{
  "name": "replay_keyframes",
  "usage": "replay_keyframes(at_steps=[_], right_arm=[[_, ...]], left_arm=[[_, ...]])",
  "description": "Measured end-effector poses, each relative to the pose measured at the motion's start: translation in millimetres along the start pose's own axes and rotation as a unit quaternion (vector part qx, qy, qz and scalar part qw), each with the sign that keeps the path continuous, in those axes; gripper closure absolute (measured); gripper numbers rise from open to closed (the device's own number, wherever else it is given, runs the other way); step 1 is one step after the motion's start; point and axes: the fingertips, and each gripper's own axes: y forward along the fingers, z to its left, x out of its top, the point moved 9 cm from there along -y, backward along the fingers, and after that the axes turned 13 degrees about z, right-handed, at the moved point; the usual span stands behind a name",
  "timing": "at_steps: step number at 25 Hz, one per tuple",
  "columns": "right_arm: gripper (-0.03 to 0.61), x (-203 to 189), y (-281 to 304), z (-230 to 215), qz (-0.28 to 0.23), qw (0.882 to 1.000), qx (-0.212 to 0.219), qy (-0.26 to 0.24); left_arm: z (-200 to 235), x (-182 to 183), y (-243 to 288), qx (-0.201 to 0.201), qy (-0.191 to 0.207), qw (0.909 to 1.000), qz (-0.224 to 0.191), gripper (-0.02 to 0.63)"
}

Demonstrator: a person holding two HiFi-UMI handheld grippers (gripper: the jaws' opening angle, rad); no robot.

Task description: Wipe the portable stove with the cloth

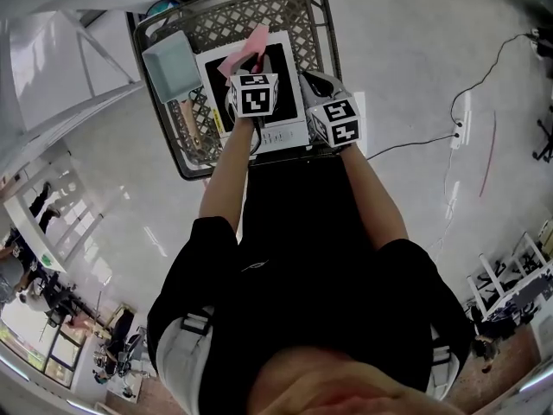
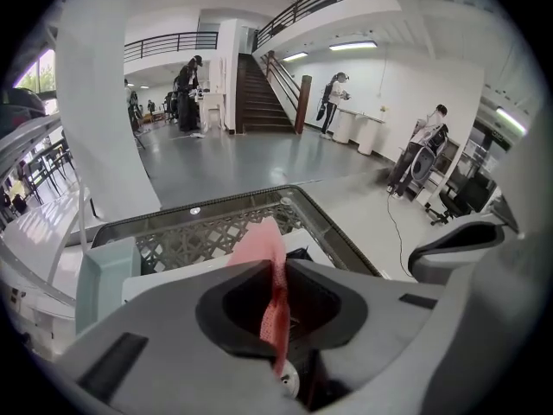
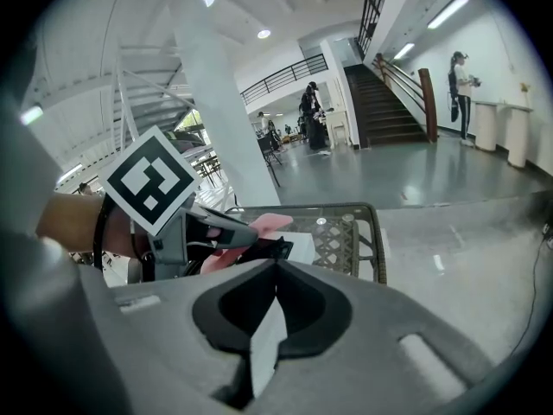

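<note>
While we are standing over it, the desk (image 1: 294, 11), with its woven lattice under a glass top, is filling the upper middle of the head view. Lying flat on it, the portable stove (image 1: 283, 67) is taking up the desk's right half, its black top framed by a white body. Just left of the stove, a pale teal box (image 1: 169, 66) is sitting near the desk's far left edge.

We are holding both grippers side by side over the near part of the stove. Our right gripper (image 1: 321, 89) is reaching in at the stove's near right corner, and its jaws are pressing together on a thin white edge (image 3: 266, 344). That piece is looking like part of the stove's body, though we cannot say so for sure.

Our left gripper (image 1: 247, 72) is hovering above the black top, its jaws clamping shut on the cloth (image 1: 251, 41). Pink and finely meshed, the cloth is sticking out beyond the jaws over the stove's far left part. Whether it is touching the surface we cannot tell.
</note>
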Motion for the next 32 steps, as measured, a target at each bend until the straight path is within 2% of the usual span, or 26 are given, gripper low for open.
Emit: replay_keyframes(at_steps=[19,32], right_arm=[[0.575,-33.3,-34.3,-40.5,-0.02,0.999,-0.016,0.036],[0.575,-59.3,-54.5,-67.3,-0.027,0.997,-0.029,0.066]], left_arm=[[-63.3,14.2,10.1,-0.01,0.041,0.9991,-0.001,0.567],[-103.2,16.4,27.4,-0.022,0.066,0.9975,0.017,0.567]])
